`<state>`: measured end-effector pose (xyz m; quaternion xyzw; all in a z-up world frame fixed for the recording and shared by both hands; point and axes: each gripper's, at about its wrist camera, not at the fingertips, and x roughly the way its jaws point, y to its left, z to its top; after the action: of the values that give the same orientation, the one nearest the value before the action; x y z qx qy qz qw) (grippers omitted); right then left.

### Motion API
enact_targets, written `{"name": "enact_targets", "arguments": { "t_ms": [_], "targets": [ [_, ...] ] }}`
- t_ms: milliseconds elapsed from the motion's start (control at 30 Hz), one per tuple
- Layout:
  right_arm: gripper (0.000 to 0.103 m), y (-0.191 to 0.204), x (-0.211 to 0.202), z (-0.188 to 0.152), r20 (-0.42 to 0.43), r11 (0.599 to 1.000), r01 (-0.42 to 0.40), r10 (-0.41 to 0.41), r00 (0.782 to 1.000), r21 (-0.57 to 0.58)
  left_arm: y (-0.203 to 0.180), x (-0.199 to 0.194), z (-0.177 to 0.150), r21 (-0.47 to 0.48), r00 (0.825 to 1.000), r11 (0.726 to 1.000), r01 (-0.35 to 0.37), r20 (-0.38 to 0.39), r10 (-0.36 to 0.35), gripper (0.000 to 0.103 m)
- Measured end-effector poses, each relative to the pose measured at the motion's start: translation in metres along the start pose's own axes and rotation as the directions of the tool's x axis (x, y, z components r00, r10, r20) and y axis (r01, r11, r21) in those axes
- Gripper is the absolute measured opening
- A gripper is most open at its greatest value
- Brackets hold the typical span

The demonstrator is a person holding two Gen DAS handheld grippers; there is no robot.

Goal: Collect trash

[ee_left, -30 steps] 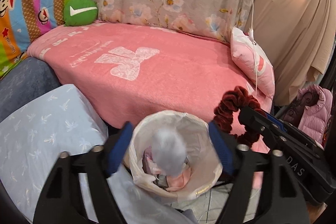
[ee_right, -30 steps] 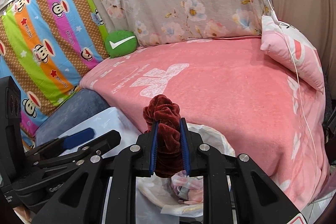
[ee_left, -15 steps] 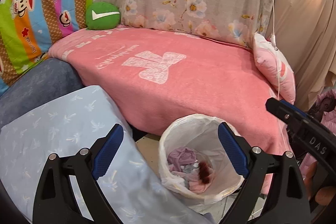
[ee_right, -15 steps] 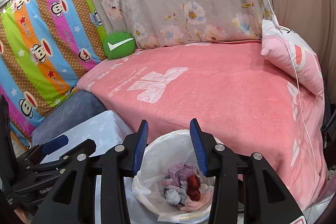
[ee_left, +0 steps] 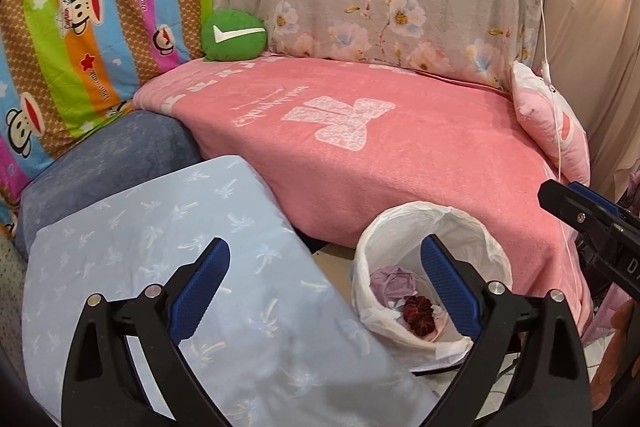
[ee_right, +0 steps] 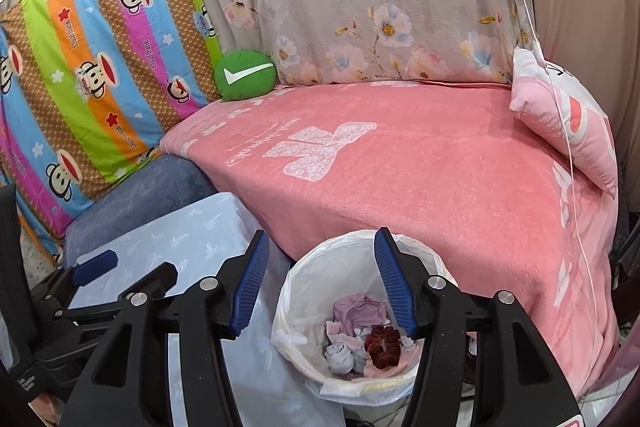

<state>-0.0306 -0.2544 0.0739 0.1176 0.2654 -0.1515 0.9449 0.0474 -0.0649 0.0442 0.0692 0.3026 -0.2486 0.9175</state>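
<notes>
A white-lined trash bin (ee_right: 416, 255) (ee_left: 472, 227) stands on the floor against the pink bed. Inside it a dark red scrunchie (ee_right: 383, 346) (ee_left: 418, 310) lies on crumpled purple, pink and white scraps (ee_right: 360, 309). My right gripper (ee_right: 320, 283) hangs over the bin's left rim, its jaws opening with nothing between them. My left gripper (ee_left: 326, 287) is over the pale blue cushion's edge, left of the bin, jaws opening wide and empty. The right gripper's tip (ee_left: 560, 197) shows at the right edge of the left wrist view.
A pale blue palm-print cushion (ee_left: 180, 267) and a grey-blue cushion (ee_left: 104, 163) lie left of the bin. The pink blanket (ee_right: 420, 167) covers the bed, with a green round pillow (ee_right: 245, 75), a pink pillow (ee_right: 568, 123) and a hanging white cord (ee_right: 560, 115).
The right gripper let go of the red scrunchie, which dropped into the bin. A pale wad left the left gripper's jaws too. Both grippers opened wider and the left one swung leftward.
</notes>
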Motion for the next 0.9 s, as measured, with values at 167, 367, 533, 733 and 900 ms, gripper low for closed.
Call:
{"name": "enact_targets", "arguments": {
  "t_ms": [167, 367, 533, 733, 900],
  "targets": [
    [0.058, 0.01, -0.002, -0.015, -0.022, 0.999, 0.022, -0.023, 0.999, -0.041, 0.007, -0.003, -0.013, -0.003, 0.999, 0.999, -0.048, -0.014, 0.048, 0.092],
    [0.068, 0.013, -0.003, -0.032, -0.046, 0.998, 0.048, -0.049, 0.998, -0.034, 0.013, -0.006, -0.026, -0.026, 0.997, 0.997, -0.066, -0.039, 0.065, 0.093],
    [0.075, 0.013, -0.005, -0.042, -0.058, 0.997, 0.063, -0.065, 0.996, -0.043, 0.016, -0.01, -0.036, -0.041, 0.996, 0.996, -0.08, -0.048, 0.078, 0.093],
    [0.085, 0.015, -0.006, -0.051, -0.079, 0.996, 0.064, -0.069, 0.994, -0.069, 0.018, -0.015, -0.043, -0.068, 0.996, 0.994, -0.081, -0.051, 0.078, 0.093],
    [0.086, 0.015, -0.009, -0.056, -0.074, 0.991, 0.092, -0.099, 0.992, -0.096, 0.017, -0.018, -0.048, -0.07, 0.995, 0.994, -0.084, -0.055, 0.08, 0.094]
  ]
}}
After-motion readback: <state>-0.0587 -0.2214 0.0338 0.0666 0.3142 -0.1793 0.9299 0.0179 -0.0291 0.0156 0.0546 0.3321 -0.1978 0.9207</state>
